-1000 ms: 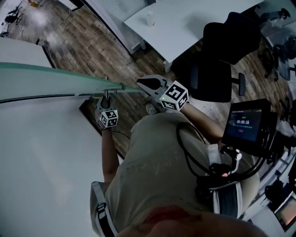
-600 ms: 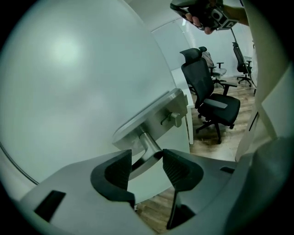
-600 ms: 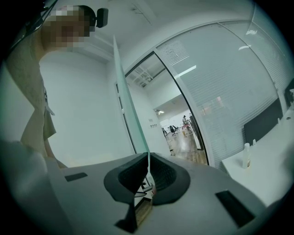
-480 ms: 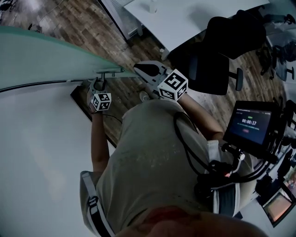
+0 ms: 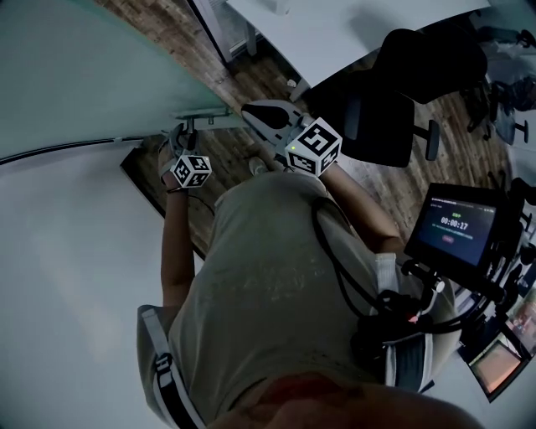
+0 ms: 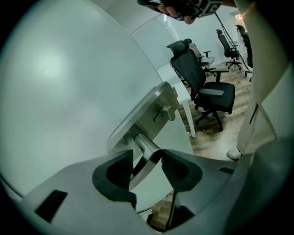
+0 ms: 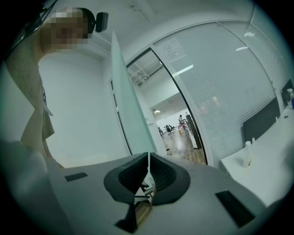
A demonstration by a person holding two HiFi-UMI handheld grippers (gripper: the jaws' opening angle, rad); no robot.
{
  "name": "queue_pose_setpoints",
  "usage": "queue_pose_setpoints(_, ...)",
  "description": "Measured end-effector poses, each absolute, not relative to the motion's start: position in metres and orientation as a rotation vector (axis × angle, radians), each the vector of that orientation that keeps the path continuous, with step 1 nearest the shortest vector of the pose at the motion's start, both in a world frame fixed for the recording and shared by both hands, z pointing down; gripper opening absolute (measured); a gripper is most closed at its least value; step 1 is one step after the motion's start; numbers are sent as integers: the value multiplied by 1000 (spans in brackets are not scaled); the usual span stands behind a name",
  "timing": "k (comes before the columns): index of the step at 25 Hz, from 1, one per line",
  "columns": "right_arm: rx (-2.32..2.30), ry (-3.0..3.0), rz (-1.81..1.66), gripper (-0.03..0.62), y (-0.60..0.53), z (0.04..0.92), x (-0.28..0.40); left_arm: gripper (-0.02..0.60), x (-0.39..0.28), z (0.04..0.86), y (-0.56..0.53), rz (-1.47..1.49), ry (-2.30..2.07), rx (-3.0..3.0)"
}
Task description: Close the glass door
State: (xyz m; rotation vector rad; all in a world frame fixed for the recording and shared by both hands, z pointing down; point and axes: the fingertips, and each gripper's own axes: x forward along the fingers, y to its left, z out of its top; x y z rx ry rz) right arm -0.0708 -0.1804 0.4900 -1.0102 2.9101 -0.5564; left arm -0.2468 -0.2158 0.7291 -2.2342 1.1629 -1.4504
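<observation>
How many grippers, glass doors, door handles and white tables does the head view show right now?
Grippers: 2, the left gripper and the right gripper
Glass door: 1
Door handle: 1
White table: 1
Total: 5

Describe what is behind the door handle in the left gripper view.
Its pale mounting plate on the glass door; the frosted glass hides whatever lies beyond.

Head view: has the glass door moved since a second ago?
Yes. The glass door has swung away from the black line along the white wall, its far edge turning up toward the white desk.
</observation>
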Motion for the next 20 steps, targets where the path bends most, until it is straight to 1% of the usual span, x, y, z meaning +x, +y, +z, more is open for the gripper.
queue_pose_setpoints(11, -981, 2913, -540, 17, -184, 484, -83, 204, -211, 709, -231, -1471, 1091, -2276)
queue_pose_setpoints(20, -981, 2919, -532, 18, -186, 485, -81, 199, -203, 703, -245, -1440, 1116, -2292)
